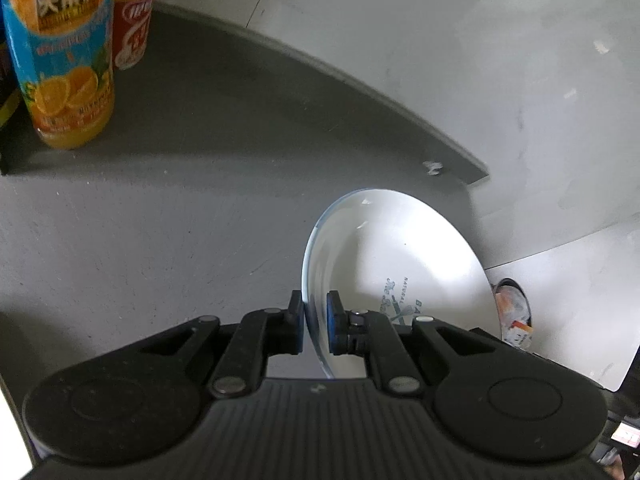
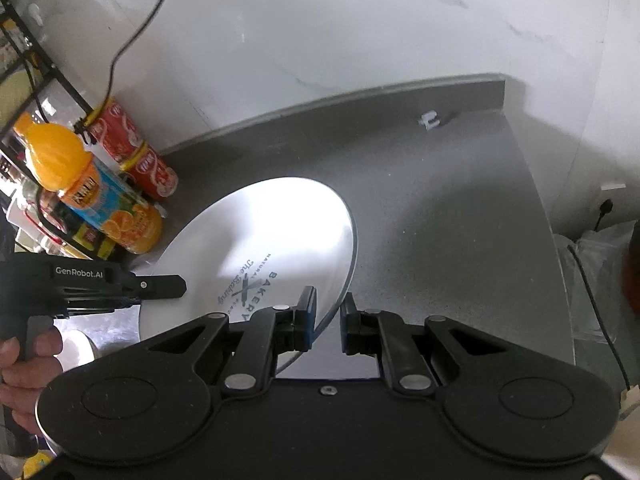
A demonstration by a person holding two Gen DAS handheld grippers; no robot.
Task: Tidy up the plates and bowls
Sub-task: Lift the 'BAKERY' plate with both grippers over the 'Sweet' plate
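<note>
A white plate [image 1: 400, 248] printed with "BAKERY" hangs tilted above the grey counter [image 1: 160, 220]. My left gripper [image 1: 316, 324] is shut on its near rim, one blue pad on each face. In the right wrist view the same plate [image 2: 272, 232] fills the middle. My right gripper [image 2: 328, 320] straddles the plate's right rim: the left pad lies against the plate, and a gap shows before the right pad, so it stands open. The left gripper [image 2: 160, 285] clamps the plate's opposite edge, held by a person's hand [image 2: 24, 368].
An orange juice bottle [image 2: 100, 200] and red cans [image 2: 136, 152] stand at the counter's back left by a black wire rack [image 2: 24, 40]. A small white clip [image 2: 430, 120] lies near the wall. A plastic bag [image 2: 592, 280] sits past the counter's right edge.
</note>
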